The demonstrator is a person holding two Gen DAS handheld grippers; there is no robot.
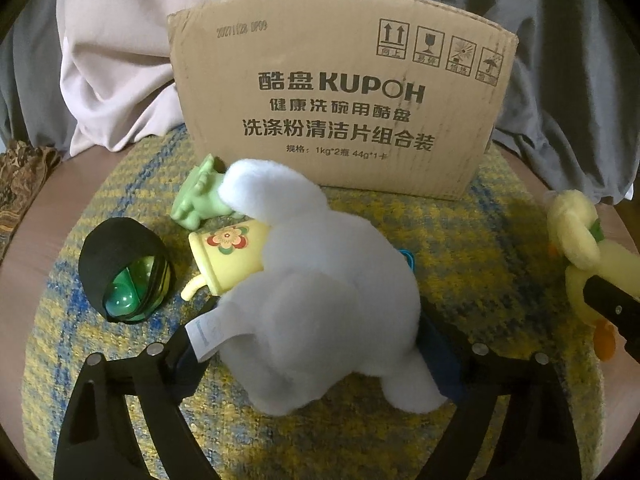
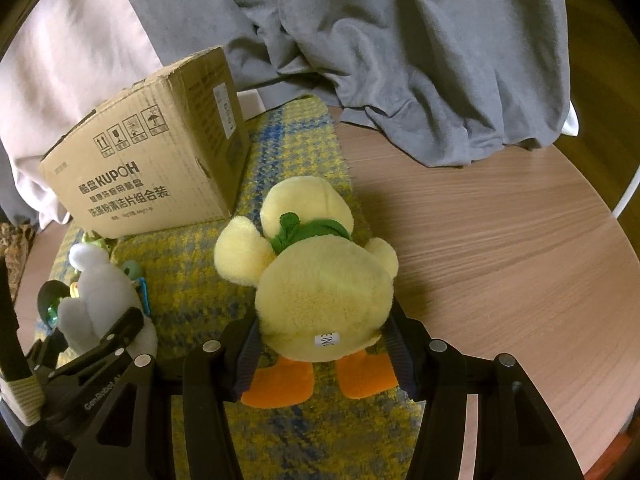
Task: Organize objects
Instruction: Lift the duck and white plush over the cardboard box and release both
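My left gripper (image 1: 316, 344) is shut on a white plush toy (image 1: 320, 304), which stands on the yellow-blue mat (image 1: 480, 240). My right gripper (image 2: 324, 336) is shut on a yellow plush duck (image 2: 320, 280) with a green scarf and orange feet, at the mat's right edge. The duck also shows at the right of the left wrist view (image 1: 580, 248), and the white plush at the left of the right wrist view (image 2: 100, 300). A brown cardboard box (image 1: 340, 100) stands at the back of the mat; it also shows in the right wrist view (image 2: 152, 160).
Beside the white plush lie a yellow toy cup with a flower (image 1: 228, 256), a green figure (image 1: 200, 196) and a black-wrapped green ball (image 1: 128, 276). Grey (image 2: 380, 40) and pale pink cloth (image 1: 120, 60) hang behind. The wooden round table (image 2: 500, 260) extends right.
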